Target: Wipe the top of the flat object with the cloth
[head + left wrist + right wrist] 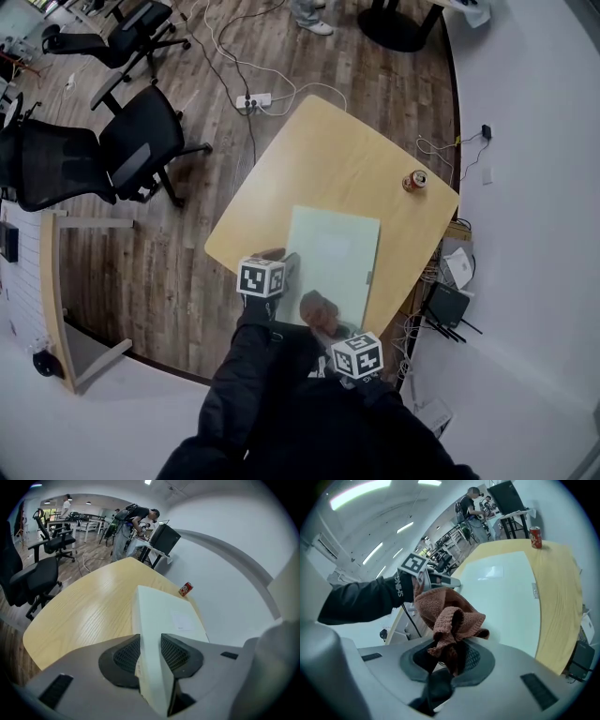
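Entry, working left to right in the head view.

Far left: black office chairs [141, 141] are standing on the plank floor, well apart from the work. Not relevant to the task.

Left of centre: the left gripper [150, 651] is pinching the near left edge of the pale green flat rectangular board [336, 248]. In the left gripper view I am seeing one mesh pad on each side of that edge, both against it, so I am reading this as a steadying clamp.

Centre: the board is lying flat on the near part of the light wooden table with rounded corners [328, 150], in the lower middle of the frame, its long side running away from me.

Right of centre: the right gripper [450, 656] is pinching a rust-brown knitted cloth [447, 613], jaws closed on a bunched fold with the rest bulging out ahead of the pads. The cloth is sitting over the board's near edge. I cannot tell whether it is touching the surface.

Upper right: a red drinks can [414, 181] is standing upright near the table's far right edge, well apart from the board.

Judgement: I am at the start of the wiping step, with the board braced and the cloth in hand. The next move is calling for the cloth to be pressed flat onto the top and swept away from me along its length, with the left clamp holding so the board is not sliding toward the can.
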